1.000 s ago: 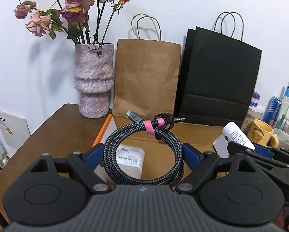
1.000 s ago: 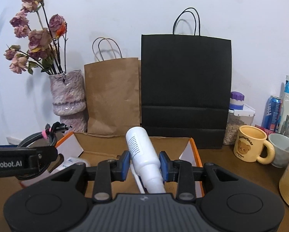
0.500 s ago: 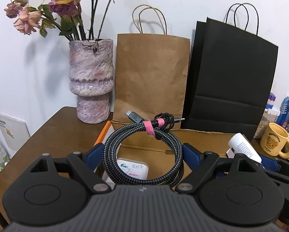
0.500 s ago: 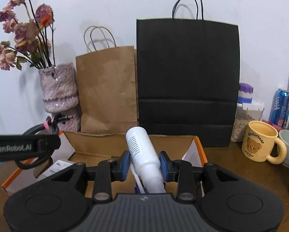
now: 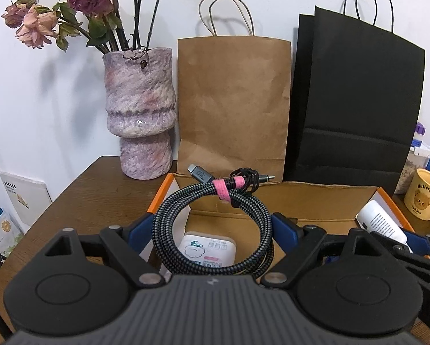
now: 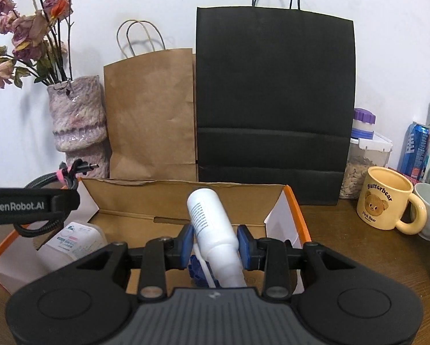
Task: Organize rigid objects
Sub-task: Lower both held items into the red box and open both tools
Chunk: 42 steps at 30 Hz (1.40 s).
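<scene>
Braided cable (image 5: 215,227) fills left tool (image 5: 212,230); right tool (image 6: 215,244) clamps white bottle (image 6: 212,227) above box (image 6: 169,192).

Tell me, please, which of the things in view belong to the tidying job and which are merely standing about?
In the job: coiled cable in left gripper, white bottle in right gripper, cardboard box.
Standing about: vase, brown bag, black bag, bear mug.

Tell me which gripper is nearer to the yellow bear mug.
Right. The right gripper, shut on the white bottle, is over the box's right half, closest to the yellow bear mug. The left gripper, holding the coiled cable, is over the far-left end.
</scene>
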{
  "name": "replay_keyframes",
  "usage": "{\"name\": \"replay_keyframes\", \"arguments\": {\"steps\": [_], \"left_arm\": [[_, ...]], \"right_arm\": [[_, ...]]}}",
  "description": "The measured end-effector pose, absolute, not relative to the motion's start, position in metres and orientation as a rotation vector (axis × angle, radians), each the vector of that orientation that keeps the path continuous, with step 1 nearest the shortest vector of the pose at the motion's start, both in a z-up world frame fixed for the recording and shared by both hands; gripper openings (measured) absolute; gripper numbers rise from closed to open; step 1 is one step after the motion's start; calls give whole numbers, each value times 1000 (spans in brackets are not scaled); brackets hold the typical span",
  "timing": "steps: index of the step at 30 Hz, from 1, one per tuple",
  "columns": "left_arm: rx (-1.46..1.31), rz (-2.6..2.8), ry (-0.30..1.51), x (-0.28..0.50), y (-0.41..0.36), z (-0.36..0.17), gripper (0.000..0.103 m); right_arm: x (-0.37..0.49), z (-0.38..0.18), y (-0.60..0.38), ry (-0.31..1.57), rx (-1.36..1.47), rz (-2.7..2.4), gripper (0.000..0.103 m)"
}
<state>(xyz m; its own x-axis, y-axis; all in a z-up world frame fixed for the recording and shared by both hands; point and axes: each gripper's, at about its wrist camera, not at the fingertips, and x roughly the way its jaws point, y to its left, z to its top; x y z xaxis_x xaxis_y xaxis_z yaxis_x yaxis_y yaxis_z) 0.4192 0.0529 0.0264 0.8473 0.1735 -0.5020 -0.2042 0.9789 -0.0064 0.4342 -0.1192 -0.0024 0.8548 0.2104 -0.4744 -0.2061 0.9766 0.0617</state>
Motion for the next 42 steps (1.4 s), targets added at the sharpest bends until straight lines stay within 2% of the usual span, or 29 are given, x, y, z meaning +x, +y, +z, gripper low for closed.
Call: {"name": "replay_keyframes", "arguments": {"steps": [3, 4, 5, 6, 7, 28, 42], "left_arm": [[-46, 190, 541, 421, 50, 26, 91], [-42, 190, 538, 421, 50, 26, 97], [-38, 192, 533, 420, 49, 27, 103], [-36, 197, 526, 419, 49, 28, 103], [-36, 195, 529, 419, 49, 28, 103], [-46, 186, 497, 408, 52, 37, 103], [-57, 169, 458, 372, 55, 50, 103]], "right_arm": [[436, -3, -120, 516, 13, 224, 36], [437, -3, -120, 520, 10, 219, 56], [437, -4, -119, 525, 2, 216, 72], [437, -4, -118, 523, -6, 217, 101], [436, -4, -117, 513, -13, 217, 103], [429, 5, -120, 501, -13, 201, 103], [393, 18, -133, 462, -26, 191, 103]]}}
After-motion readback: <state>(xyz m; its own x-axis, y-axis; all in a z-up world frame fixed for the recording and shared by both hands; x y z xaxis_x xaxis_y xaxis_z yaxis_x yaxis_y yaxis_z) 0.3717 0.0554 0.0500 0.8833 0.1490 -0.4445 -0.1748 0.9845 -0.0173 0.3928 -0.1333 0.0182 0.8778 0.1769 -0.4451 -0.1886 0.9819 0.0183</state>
